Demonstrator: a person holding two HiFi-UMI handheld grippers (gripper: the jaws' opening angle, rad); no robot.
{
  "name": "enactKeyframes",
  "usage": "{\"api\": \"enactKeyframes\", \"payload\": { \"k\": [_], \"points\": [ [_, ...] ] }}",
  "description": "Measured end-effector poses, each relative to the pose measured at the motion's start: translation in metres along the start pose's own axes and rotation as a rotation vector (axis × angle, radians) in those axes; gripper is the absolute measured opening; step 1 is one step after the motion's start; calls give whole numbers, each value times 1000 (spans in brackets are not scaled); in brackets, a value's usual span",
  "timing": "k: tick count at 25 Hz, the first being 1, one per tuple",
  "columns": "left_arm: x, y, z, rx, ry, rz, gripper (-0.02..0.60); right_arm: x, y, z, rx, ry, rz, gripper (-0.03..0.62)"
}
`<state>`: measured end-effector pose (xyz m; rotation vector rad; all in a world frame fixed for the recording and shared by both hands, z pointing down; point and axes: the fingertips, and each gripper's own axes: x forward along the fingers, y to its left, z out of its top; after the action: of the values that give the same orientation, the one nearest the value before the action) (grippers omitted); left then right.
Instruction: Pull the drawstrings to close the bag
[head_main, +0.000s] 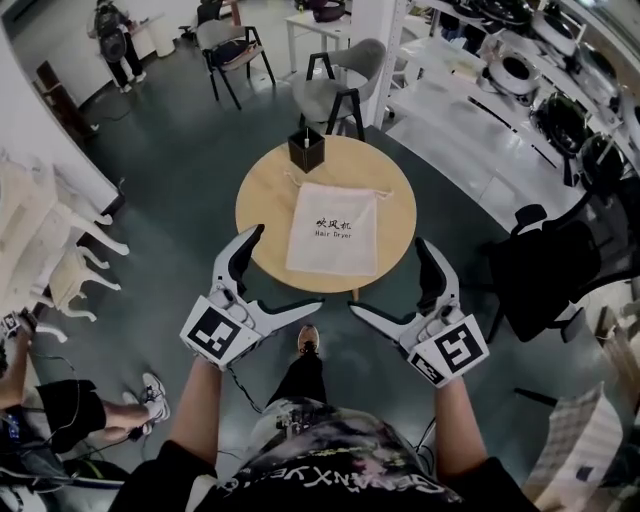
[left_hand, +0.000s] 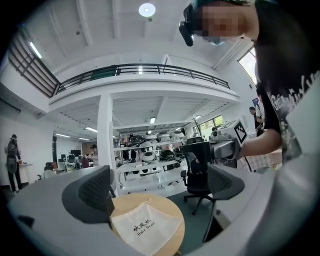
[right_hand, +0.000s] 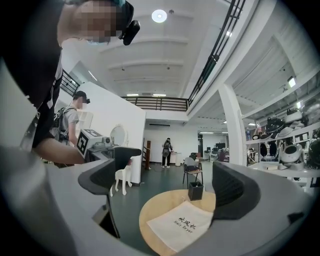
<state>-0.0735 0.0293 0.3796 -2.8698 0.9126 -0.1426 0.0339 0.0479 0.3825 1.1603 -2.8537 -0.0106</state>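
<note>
I found the white cloth drawstring bag with black lettering (head_main: 333, 230) lying flat near the middle of the round pale wooden table (head_main: 265, 200). Its gathered mouth faced away from me, toward the small black square holder (head_main: 306, 150) standing at the table's far edge. A thin cord (head_main: 290, 178) showed at the left corner of the mouth. A second appeared to trail from the right corner, though it was too fine to confirm.

The left gripper (head_main: 287, 268) hung at the near left of the table with its jaws spread wide and nothing between them. The right gripper (head_main: 388, 277) mirrored it at the near right, its jaws likewise released and empty. Both gripper views showed the bag lower down and beyond the jaws, apart from them. Neither tool touched the bag, the cords or the table.

In my judgement the task was at the approach step. No cord was taken and the mouth did not look drawn tight.

The next move called for carrying both grippers forward past the lettering to the far corners of the bag. Each would then come down onto one cord and close on it before drawing outward to its own side. The cords were thin and lay flat on the wood, so I expected the pinch to need a low, accurate placement. The black holder stood close to the left cord and would need avoiding.
</note>
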Motion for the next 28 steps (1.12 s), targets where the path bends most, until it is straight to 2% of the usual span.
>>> {"api": "enactKeyframes", "payload": {
  "k": [15,28],
  "points": [
    [70,127,-25,-42,9,-59,584,114,-83,2,26,51,-47,584],
    [103,199,-34,-51,8,-104,584,174,-125,8,23,82,-93,584]
  ]
}}
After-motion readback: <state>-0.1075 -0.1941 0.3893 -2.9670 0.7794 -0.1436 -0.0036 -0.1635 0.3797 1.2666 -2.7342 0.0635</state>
